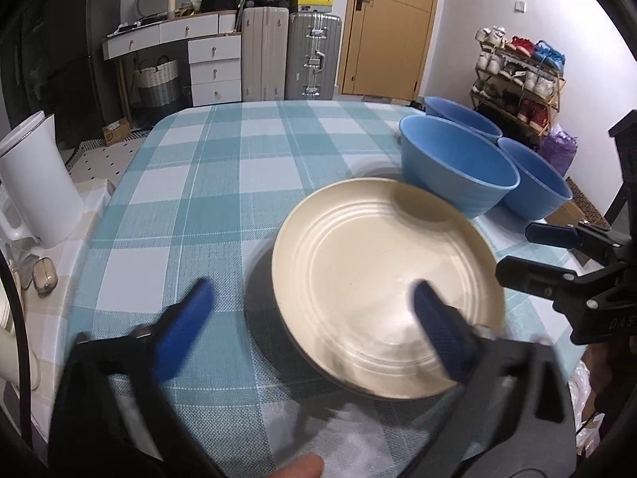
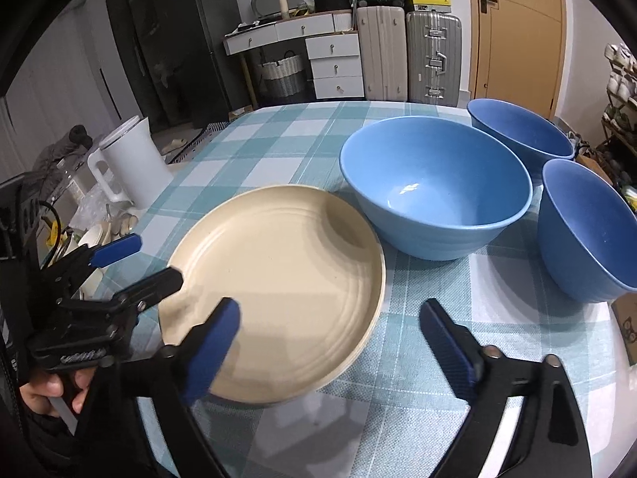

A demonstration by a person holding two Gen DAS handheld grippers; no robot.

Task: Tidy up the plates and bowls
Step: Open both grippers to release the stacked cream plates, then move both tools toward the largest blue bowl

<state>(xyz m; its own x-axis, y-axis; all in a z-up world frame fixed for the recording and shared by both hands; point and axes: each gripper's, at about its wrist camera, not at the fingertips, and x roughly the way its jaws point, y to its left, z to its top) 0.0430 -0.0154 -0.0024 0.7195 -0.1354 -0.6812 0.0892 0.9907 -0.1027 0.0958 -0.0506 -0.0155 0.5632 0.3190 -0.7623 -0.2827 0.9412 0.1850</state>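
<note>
A cream plate [image 2: 274,286] lies near the front of the checked bench [image 1: 199,183], with three blue bowls [image 2: 436,187] just beyond it to the right. Both grippers, left [image 1: 310,318] and right [image 2: 330,334], are wide open and hold nothing. The plate looks rigid, glazed, slippery and breakable; its raised rim is the likely hold. The bench's left half offers open room.

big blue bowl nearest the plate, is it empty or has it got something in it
Empty. The right wrist view looks straight into the big blue bowl beside the cream plate: only bare glazed blue inside, with a small light glint at the bottom.
</note>
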